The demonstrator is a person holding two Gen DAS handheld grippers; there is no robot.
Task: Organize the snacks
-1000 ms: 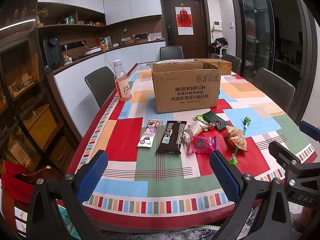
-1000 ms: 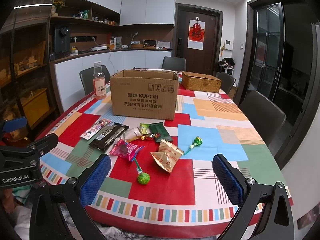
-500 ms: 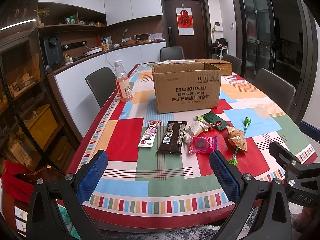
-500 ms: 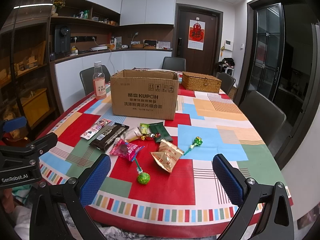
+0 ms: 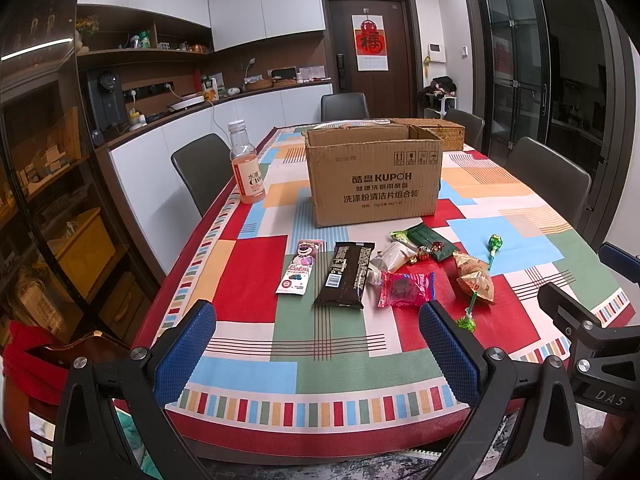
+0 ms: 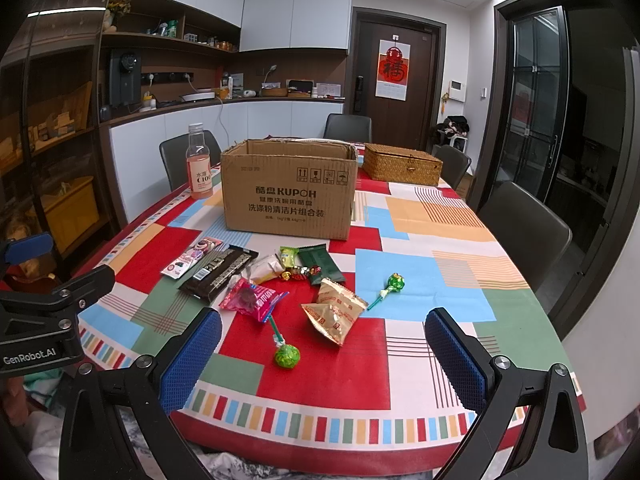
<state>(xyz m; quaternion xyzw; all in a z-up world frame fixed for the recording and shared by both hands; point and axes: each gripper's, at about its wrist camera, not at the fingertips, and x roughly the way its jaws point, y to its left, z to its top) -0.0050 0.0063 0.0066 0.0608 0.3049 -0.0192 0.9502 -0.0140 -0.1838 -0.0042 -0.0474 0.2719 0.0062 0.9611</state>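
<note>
Snacks spread on the table (image 6: 432,220), both grippers wide and empty.

We hold the left gripper (image 5: 316,352) and right gripper (image 6: 322,356) over the table's near edge; wrapped snacks, from a black bar (image 5: 346,274) to two green lollipops (image 6: 287,355), lie just before the open cardboard box (image 6: 290,190), a bottle (image 5: 246,168) to its left.

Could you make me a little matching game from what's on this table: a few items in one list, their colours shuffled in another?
Things:
1. cardboard box
2. long snack bar
3. lollipop nearest the table edge
4. drink in the bottle

Colours:
A. green
B. pink
C. brown
D. black

Pairs: 1-C, 2-D, 3-A, 4-B
</note>
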